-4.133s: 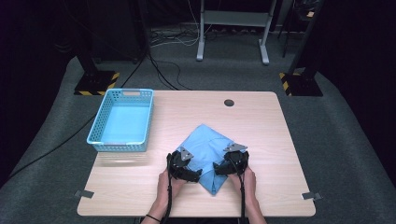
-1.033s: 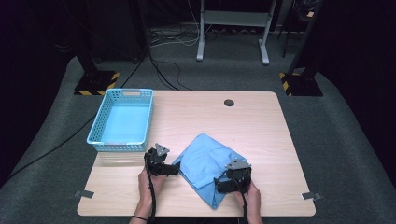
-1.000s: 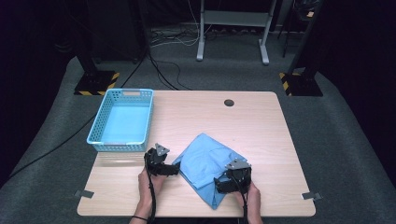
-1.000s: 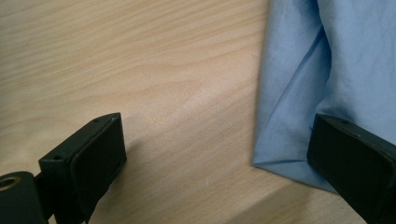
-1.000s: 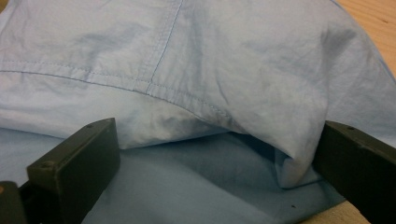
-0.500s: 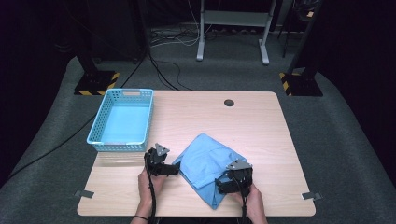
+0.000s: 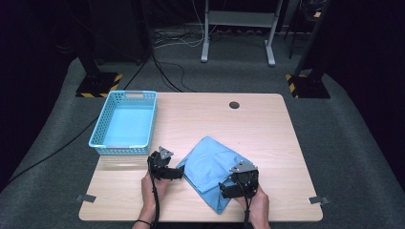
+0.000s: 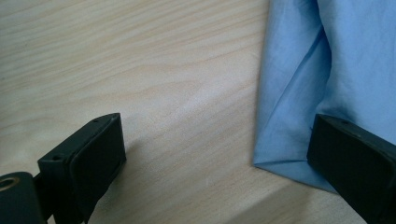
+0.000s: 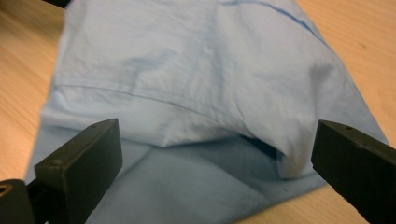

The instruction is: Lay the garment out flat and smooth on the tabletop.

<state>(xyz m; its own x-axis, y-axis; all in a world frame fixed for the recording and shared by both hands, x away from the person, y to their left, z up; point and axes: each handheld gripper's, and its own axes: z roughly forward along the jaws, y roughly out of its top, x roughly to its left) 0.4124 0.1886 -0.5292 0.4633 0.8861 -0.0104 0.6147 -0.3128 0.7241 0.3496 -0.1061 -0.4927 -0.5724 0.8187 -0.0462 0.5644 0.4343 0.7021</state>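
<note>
1. The light blue folded cloth garment (image 7: 214, 168) lies on the near middle of the pale wooden table (image 7: 267, 138), its layers loosely stacked.
2. The right gripper (image 7: 233, 190) sits over the cloth's near end, jaws spread wide with the folded edge between them.
3. The left gripper (image 7: 173, 172) rests at the cloth's left corner, jaws likewise spread, one over bare wood.
4. Closing there, it would likely pinch only one layer, and the fold could slip apart.
5. The light blue plastic basket (image 7: 125, 124) stands well apart, far left.
</note>
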